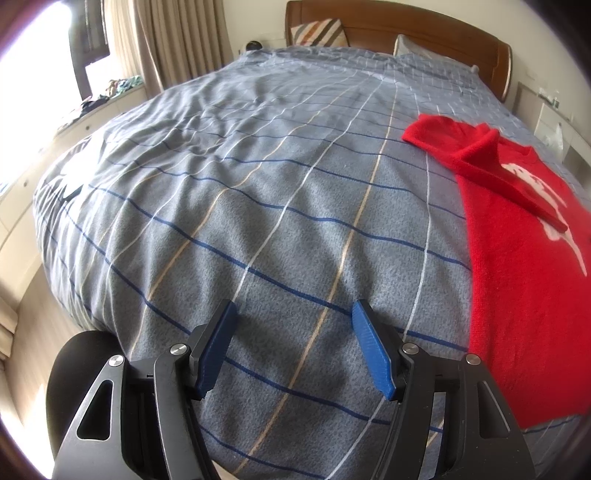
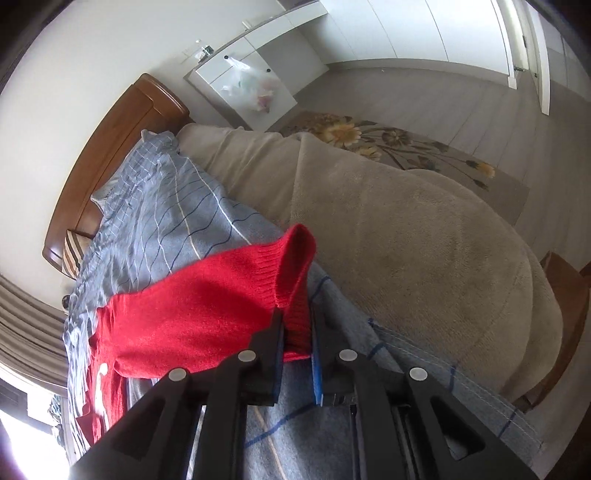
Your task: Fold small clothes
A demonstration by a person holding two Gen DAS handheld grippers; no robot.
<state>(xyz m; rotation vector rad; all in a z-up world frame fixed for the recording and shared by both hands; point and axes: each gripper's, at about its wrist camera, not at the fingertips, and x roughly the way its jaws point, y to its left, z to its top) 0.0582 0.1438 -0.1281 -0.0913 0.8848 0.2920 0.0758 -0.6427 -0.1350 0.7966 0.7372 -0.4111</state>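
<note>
The red sweater point(image 1: 517, 236) lay at the right side of the checked bedspread point(image 1: 258, 206), its white print unreadable. The right gripper point(image 2: 298, 332) pinched the sweater's ribbed cuff point(image 2: 295, 280). The left gripper point(image 1: 291, 339) hung spread and empty over the bedspread, left of the sweater.

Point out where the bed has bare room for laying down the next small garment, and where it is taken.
Free: the broad stretch of checked blue-grey duvet between the red sweater and the window-side edge, up to the pillows; the open left gripper hovers over it. Crowded: the sweater's side, where the right gripper pinches its cuff beside the beige blanket.
</note>
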